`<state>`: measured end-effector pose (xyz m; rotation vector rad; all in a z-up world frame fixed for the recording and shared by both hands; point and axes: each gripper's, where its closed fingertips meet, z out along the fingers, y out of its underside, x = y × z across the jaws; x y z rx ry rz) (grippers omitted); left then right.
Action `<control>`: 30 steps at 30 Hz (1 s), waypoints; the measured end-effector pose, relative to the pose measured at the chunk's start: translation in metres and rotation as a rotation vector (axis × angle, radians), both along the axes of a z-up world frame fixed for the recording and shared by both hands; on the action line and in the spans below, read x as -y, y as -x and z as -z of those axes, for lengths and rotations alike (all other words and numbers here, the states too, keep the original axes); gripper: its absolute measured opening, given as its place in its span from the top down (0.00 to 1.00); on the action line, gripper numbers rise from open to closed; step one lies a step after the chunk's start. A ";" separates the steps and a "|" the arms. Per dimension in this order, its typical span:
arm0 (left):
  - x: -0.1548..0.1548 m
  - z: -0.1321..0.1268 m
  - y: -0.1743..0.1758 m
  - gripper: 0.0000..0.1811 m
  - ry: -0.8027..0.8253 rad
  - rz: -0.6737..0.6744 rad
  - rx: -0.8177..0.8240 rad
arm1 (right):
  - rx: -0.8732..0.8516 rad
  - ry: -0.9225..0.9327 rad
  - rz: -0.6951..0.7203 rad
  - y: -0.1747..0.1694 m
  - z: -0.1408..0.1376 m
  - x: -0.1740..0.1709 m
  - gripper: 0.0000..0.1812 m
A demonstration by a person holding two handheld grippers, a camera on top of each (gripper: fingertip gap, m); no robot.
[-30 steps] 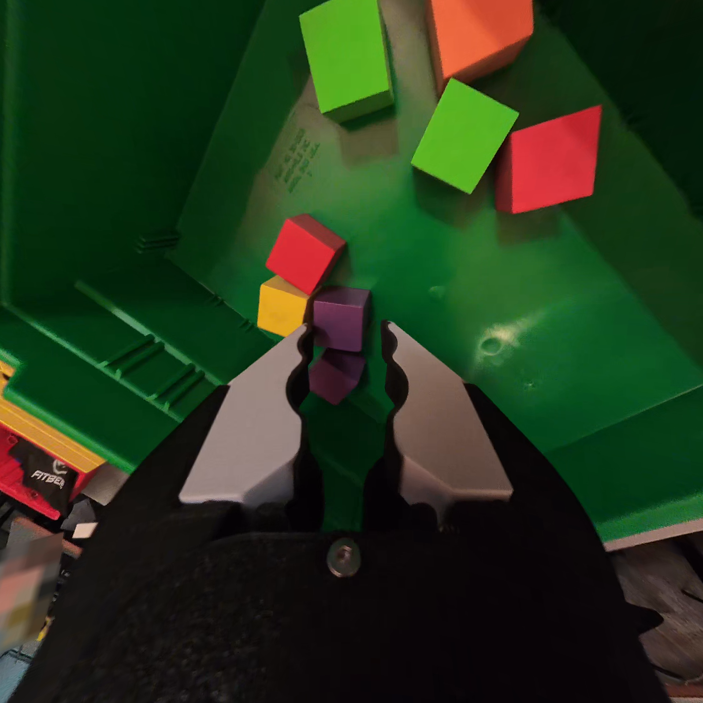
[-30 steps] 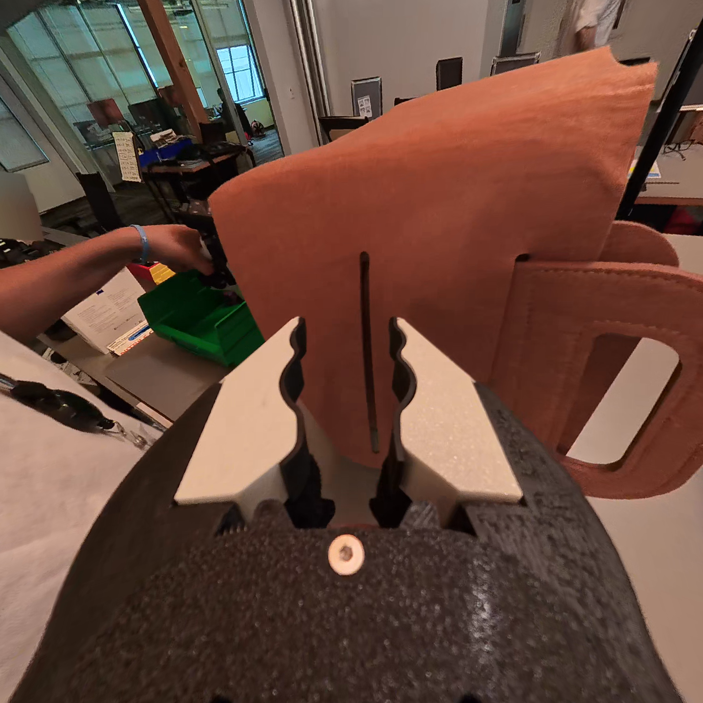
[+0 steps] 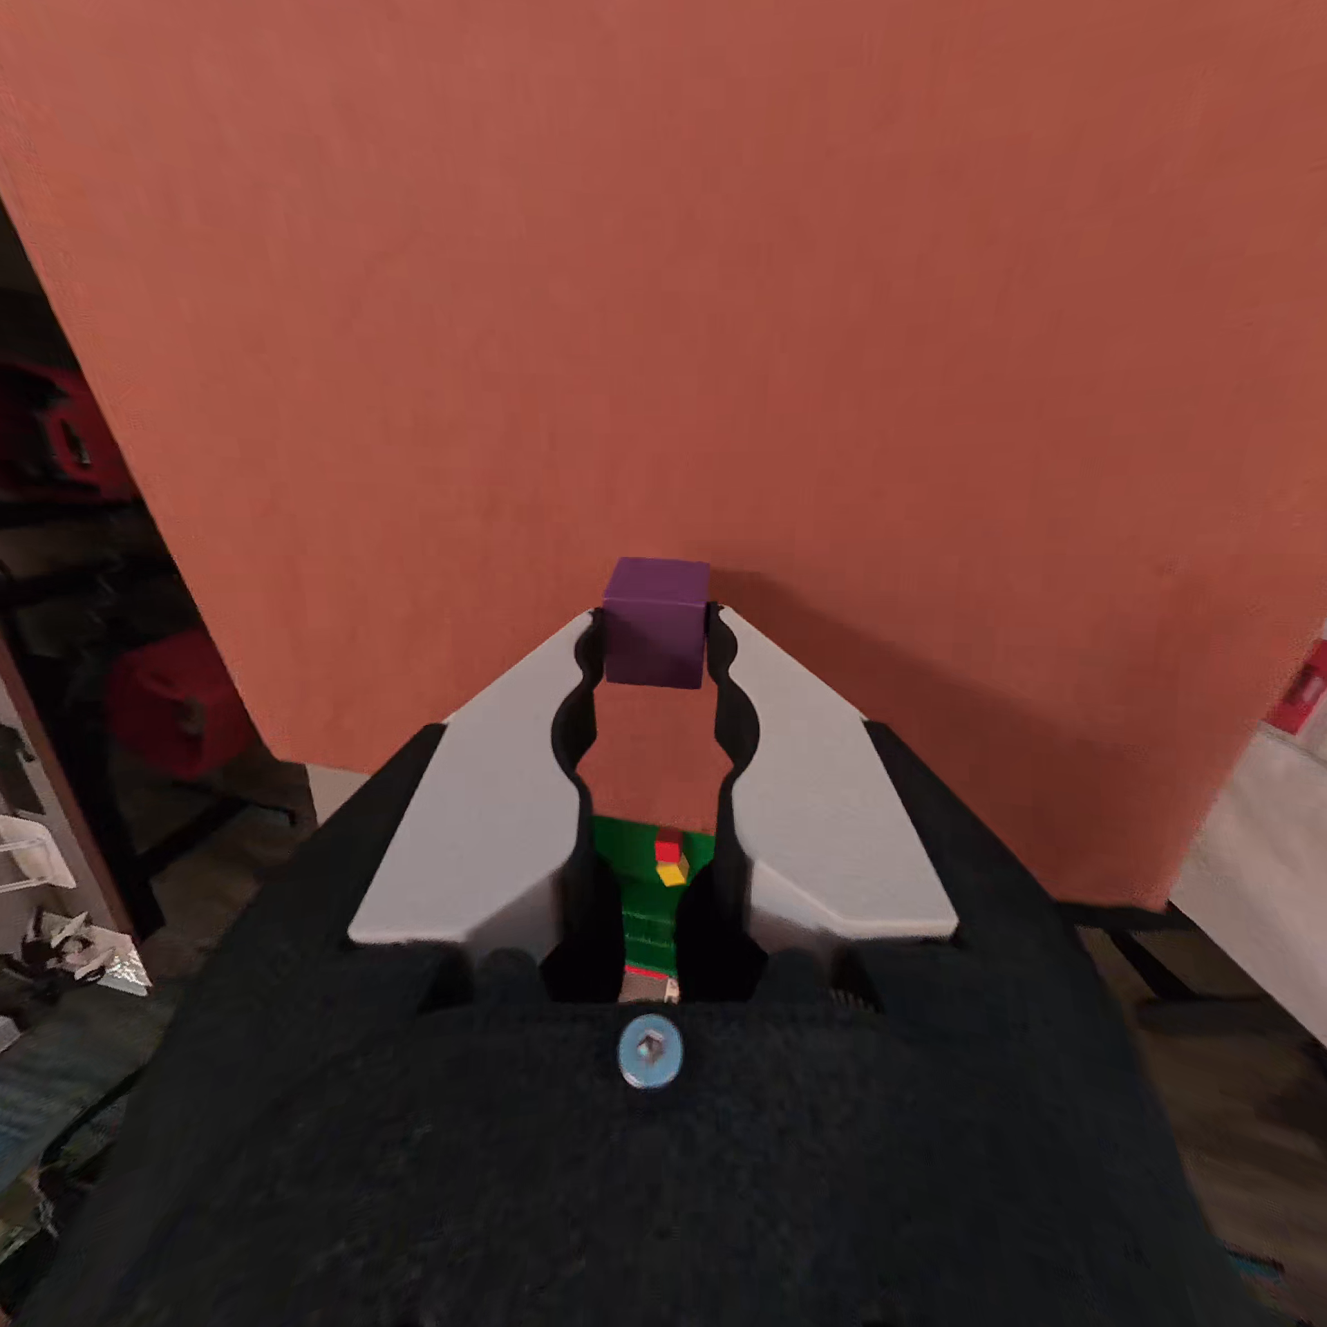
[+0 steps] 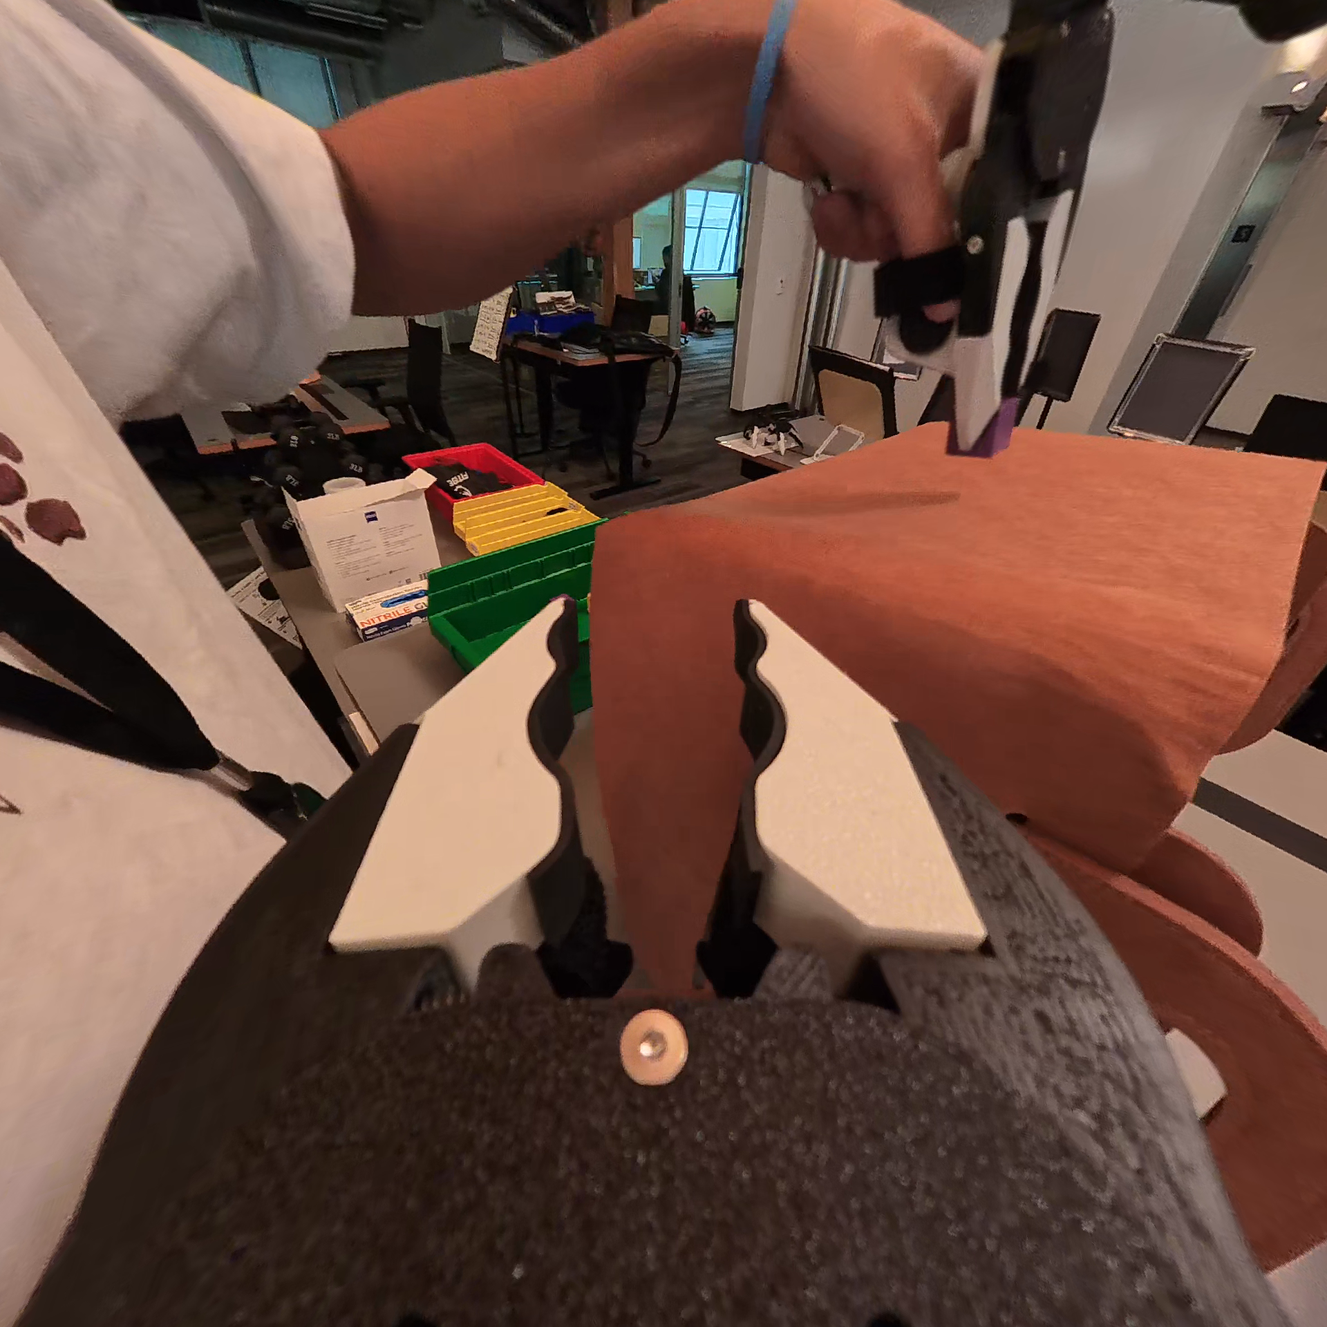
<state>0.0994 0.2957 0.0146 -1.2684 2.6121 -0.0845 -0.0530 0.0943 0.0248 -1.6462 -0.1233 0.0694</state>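
Office tabletop (image 4: 388,668) behind. My left tool (image 3: 655,632) pinches a light, stiff cube (image 3: 653,625); right tool (image 4: 650,617) stands parted around floppy felt (image 4: 933,610).

Your left gripper (image 3: 655,610) pinches a purple cube (image 3: 655,623) at its fingertips | behind the cube, a rust-orange felt sheet (image 3: 646,287) fills your view | low between your fingers (image 3: 503,790), you see a green bin (image 3: 632,897) with a red block (image 3: 668,845) against a yellow block (image 3: 673,874).
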 end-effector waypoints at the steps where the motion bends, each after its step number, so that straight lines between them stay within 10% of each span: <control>1: 0.001 0.002 -0.008 0.84 -0.012 -0.001 0.024 | -0.004 0.000 0.000 0.001 0.002 0.001 0.76; 13: -0.005 0.027 -0.013 0.84 -0.031 -0.008 -0.055 | -0.023 0.084 0.019 -0.011 0.025 0.019 0.76; 20: -0.007 0.000 -0.014 0.75 0.003 0.018 0.084 | -0.021 0.105 -0.030 -0.003 0.028 0.012 0.75; 26: -0.056 -0.041 0.045 0.75 0.074 -0.014 0.226 | -0.019 0.091 -0.088 0.004 0.027 0.000 0.75; 30: -0.119 0.003 0.124 0.75 0.065 -0.092 0.112 | -0.031 0.086 -0.123 0.009 0.028 -0.011 0.75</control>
